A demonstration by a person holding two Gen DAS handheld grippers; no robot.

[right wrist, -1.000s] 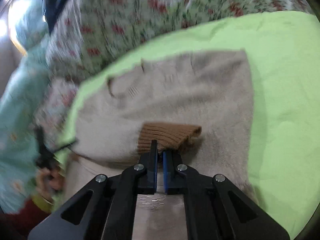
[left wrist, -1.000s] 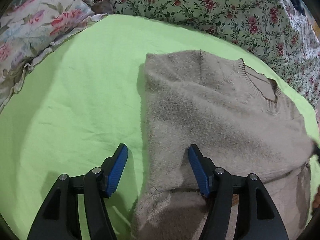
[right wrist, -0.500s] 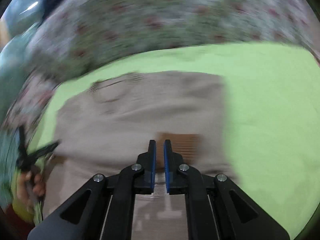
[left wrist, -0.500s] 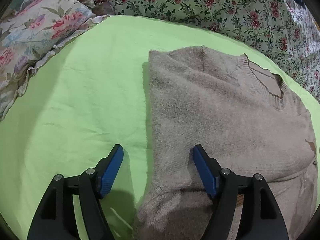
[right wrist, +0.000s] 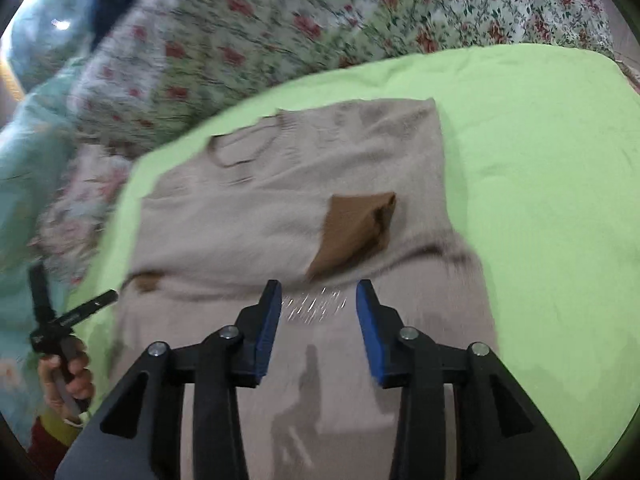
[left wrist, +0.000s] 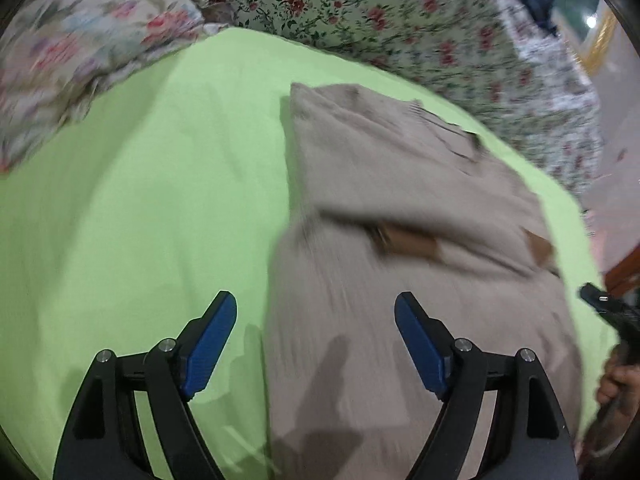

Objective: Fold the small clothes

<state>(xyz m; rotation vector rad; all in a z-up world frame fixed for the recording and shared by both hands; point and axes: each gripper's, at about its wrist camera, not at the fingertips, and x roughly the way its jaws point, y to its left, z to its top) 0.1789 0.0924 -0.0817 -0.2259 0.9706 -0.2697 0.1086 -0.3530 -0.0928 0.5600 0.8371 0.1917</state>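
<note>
A small beige knit sweater (left wrist: 400,184) lies flat on a lime green sheet (left wrist: 140,200), neck away from me; it also shows in the right wrist view (right wrist: 280,200). A sleeve is folded across its chest, its brown ribbed cuff (right wrist: 356,220) lying on top, also seen in the left wrist view (left wrist: 412,242). My left gripper (left wrist: 316,340) is open and empty, above the sweater's left edge near the hem. My right gripper (right wrist: 318,314) is open and empty, just short of the cuff, over the lower body.
Floral bedding (left wrist: 360,12) runs along the far side and a floral pillow (left wrist: 68,40) lies at the far left. The other gripper and the hand holding it show at the edges (right wrist: 60,336) (left wrist: 616,320).
My right gripper has opened and let go of the brown cuff, which now lies on the sweater's chest. Both grippers have pulled back a little towards the hem.
</note>
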